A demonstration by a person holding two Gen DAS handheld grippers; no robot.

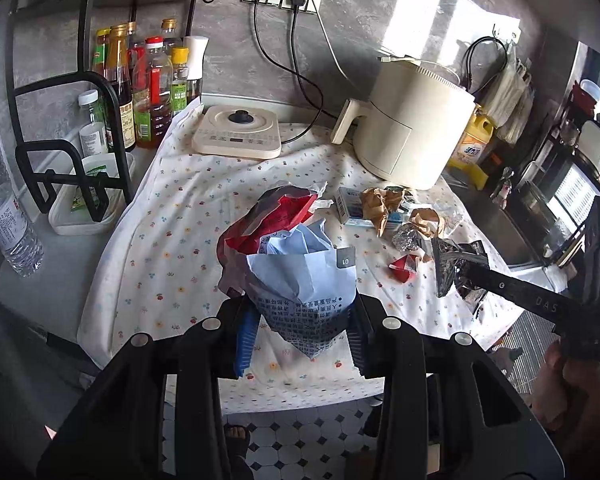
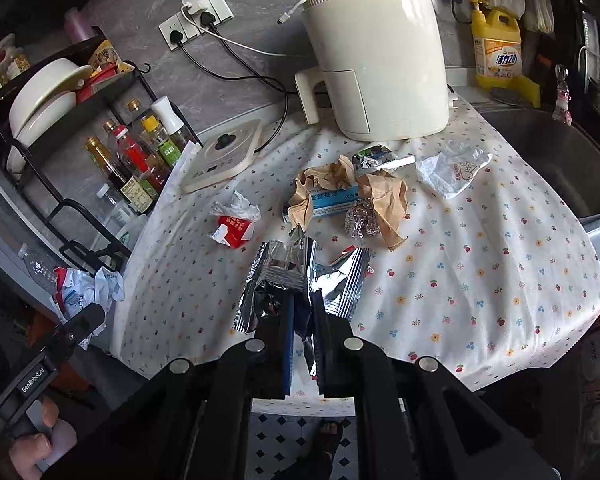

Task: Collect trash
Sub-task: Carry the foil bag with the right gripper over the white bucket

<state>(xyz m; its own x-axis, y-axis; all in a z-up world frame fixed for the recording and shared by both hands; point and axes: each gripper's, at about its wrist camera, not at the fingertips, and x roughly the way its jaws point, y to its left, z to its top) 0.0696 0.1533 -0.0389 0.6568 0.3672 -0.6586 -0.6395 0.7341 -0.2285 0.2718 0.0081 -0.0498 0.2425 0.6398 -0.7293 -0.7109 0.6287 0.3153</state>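
Presently both grippers carry trash clear of the table (image 2: 500, 280): the left gripper (image 1: 300, 320) clamps a paper wad (image 1: 300, 272), the right gripper (image 2: 304, 320) pinches foil wrappers (image 2: 300, 276) nearly shut, apparently bound for disposal, while brown paper (image 2: 380, 196) and a foil ball (image 2: 360, 220) remain.

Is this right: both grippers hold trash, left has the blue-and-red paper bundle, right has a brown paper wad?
Not quite. The right gripper is shut on silver foil wrappers, as the right wrist view shows; the brown paper wad lies on the tablecloth. The left gripper does hold the blue-and-red paper bundle.
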